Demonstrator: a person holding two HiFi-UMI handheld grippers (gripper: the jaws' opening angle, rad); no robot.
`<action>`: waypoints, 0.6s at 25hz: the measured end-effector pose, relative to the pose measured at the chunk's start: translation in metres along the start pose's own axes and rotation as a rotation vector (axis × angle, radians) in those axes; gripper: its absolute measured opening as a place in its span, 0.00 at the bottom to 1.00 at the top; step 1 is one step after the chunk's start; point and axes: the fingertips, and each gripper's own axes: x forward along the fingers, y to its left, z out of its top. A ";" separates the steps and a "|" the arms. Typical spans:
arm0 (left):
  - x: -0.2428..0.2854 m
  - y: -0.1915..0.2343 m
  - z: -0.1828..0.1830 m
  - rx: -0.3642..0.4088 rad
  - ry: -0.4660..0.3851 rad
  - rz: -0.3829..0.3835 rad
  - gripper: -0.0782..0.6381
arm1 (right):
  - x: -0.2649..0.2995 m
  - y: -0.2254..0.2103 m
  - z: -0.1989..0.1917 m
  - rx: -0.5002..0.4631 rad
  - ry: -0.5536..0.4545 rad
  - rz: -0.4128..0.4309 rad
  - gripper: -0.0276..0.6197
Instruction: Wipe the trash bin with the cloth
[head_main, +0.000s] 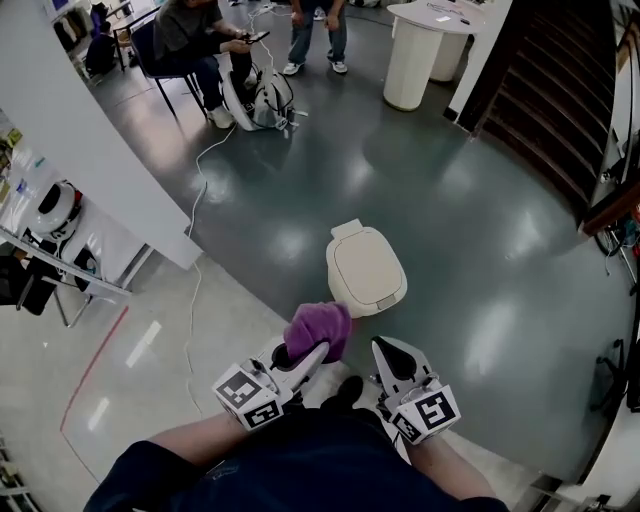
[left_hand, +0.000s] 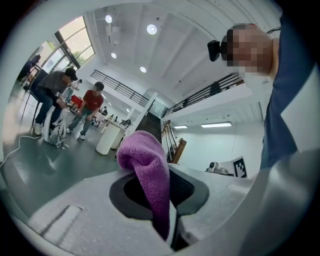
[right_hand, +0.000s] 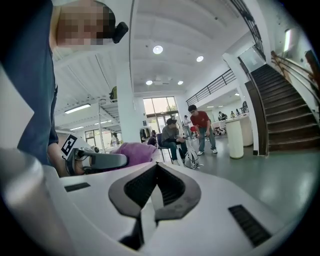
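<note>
1. Two grippers show at the bottom of the head view, held close in front of the person's dark blue sleeves, each with its marker cube nearest the body.
2. The left gripper (head_main: 305, 355) has its fingers (left_hand: 172, 227) clamped on a purple cloth (head_main: 318, 331). In the left gripper view the cloth (left_hand: 147, 170) rises from between them and folds over into a soft hump above the tips.
3. The right gripper (head_main: 388, 348) is empty. In the right gripper view its fingers (right_hand: 150, 210) are pressed together with nothing between them.
4. The two grippers are side by side and apart. From the right gripper view the left gripper (right_hand: 100, 161) and the cloth (right_hand: 134, 151) show just to its left.
5. The trash bin (head_main: 366, 272) is cream-coloured with its lid shut. It stands upright on the grey floor (head_main: 480, 210), just ahead of the grippers.
6. In the head view the cloth overlaps the near left edge of the bin. Whether it touches the bin cannot be told.
7. A white cable (head_main: 196, 190) runs across the floor left of the bin, toward white gear (head_main: 262, 100) beside a seated person (head_main: 195, 40).
8. Another person (head_main: 318, 30) stands farther back.
9. A white round stand (head_main: 412, 55) is well beyond the bin, and a dark staircase (head_main: 560, 90) climbs at the right.
</note>
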 end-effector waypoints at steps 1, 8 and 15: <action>0.004 0.003 -0.003 -0.011 -0.004 0.023 0.19 | 0.001 -0.007 -0.001 -0.003 0.008 0.014 0.06; 0.035 0.040 -0.020 -0.036 -0.026 0.134 0.19 | 0.027 -0.057 -0.013 -0.041 0.050 0.055 0.06; 0.065 0.099 -0.052 -0.115 -0.069 0.197 0.19 | 0.070 -0.094 -0.038 -0.072 0.083 0.021 0.06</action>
